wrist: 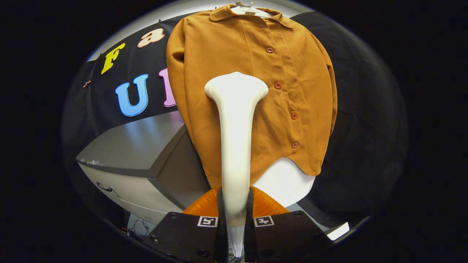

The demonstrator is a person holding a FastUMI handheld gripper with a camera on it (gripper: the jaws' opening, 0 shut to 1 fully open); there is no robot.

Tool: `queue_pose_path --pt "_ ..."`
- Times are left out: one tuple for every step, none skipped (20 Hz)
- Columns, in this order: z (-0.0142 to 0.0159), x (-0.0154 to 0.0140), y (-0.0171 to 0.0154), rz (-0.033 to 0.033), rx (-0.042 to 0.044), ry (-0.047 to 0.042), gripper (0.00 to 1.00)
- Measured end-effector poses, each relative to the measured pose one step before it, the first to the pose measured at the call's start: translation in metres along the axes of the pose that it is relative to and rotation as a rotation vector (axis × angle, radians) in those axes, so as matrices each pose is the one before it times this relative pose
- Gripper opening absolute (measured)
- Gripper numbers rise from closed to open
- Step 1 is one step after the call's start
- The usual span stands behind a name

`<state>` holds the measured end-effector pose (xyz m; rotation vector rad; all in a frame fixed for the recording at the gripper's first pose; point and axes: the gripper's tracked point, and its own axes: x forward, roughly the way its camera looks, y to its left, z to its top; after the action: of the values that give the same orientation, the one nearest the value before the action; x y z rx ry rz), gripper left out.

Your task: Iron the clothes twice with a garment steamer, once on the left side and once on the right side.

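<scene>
A mustard-brown button-up shirt (pixel 226 54) hangs on a white hanger (pixel 244 7) in front of the booth's black wall. My gripper (pixel 236 212) is shut on the handle of a white garment steamer (pixel 234 138), both fingers pressing its sides. The steamer rises straight ahead of the fingers and widens into a flat head (pixel 236 87). That head lies over the shirt's left panel, just left of the button row (pixel 278 85), about mid-height of the garment. Whether the head touches the cloth cannot be told.
A grey cabinet (pixel 135 157) with a drawer handle (pixel 104 187) stands to the left of the shirt, below the wall cloth. A white rounded form (pixel 289 182) shows under the shirt's hem. An orange part (pixel 204 204) sits right behind the fingers.
</scene>
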<state>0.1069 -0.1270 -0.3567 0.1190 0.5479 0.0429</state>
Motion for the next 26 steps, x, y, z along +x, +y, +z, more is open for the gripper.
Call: queue_pose_path --pt "-0.00324 -0.00540 0.00000 0.00081 0.00531 0.00510 0.21" --pt "-0.00158 -0.00610 0.00009 -0.00054 0.00110 0.00042 0.21" --pt "-0.00111 -0.00563 0.00052 -0.00130 -0.00214 -0.00113 0.21" --pt "0.00028 -0.00537 -0.00066 0.00001 -0.00141 -0.00249 0.21" --pt "0.00118 -0.00624 -0.00009 0.00127 -0.00097 -0.00538 0.21" --pt "0.00254 -0.00631 0.00059 0.00112 -0.00092 -0.00778 0.21" --pt "0.00353 -0.00663 0.00080 0.00224 -0.00130 -0.00974 0.21" --pt "0.00405 -0.00683 0.00035 0.00163 -0.00119 -0.01142 0.21" --pt "0.00534 -0.00793 0.00092 0.00055 -0.00275 -0.01268 0.21" --pt "0.00720 -0.00754 0.00028 0.00093 -0.00228 -0.01488 0.21" --pt "0.00870 -0.00671 -0.00024 0.00132 -0.00048 -0.01651 0.20" --pt "0.01079 -0.00639 -0.00090 0.00008 0.00105 -0.01963 0.21" --pt "0.01182 -0.00646 -0.00091 -0.00129 0.00104 -0.02343 0.21" --pt "0.01329 -0.00558 -0.00118 -0.00093 0.00151 -0.02658 0.21" --pt "0.01419 -0.00607 -0.00138 -0.00128 0.00087 -0.02855 0.21" --pt "0.01564 -0.00526 -0.00140 -0.00137 -0.00118 -0.02938 0.20" --pt "0.01663 -0.00455 -0.00157 -0.00193 0.00073 -0.03161 0.21" --pt "0.01810 -0.00337 -0.00120 -0.00026 0.00194 -0.03440 0.20" --pt "0.01705 -0.00393 -0.00184 -0.00034 0.00331 -0.03707 0.20" --pt "0.01769 -0.00254 -0.00228 -0.00078 0.00067 -0.03540 0.20" --pt "0.01782 -0.00091 -0.00186 -0.00201 -0.00179 -0.03394 0.20" --pt "0.01578 0.00015 -0.00225 -0.00244 -0.00205 -0.03108 0.20" --pt "0.01431 0.00055 -0.00249 -0.00227 -0.00180 -0.02909 0.20" --pt "0.01335 0.00138 -0.00344 -0.00297 -0.00146 -0.02647 0.20" --pt "0.01073 0.00177 -0.00420 -0.00431 -0.00243 -0.02328 0.20" --pt "0.00826 0.00287 -0.00601 -0.00613 -0.00330 -0.01865 0.20"
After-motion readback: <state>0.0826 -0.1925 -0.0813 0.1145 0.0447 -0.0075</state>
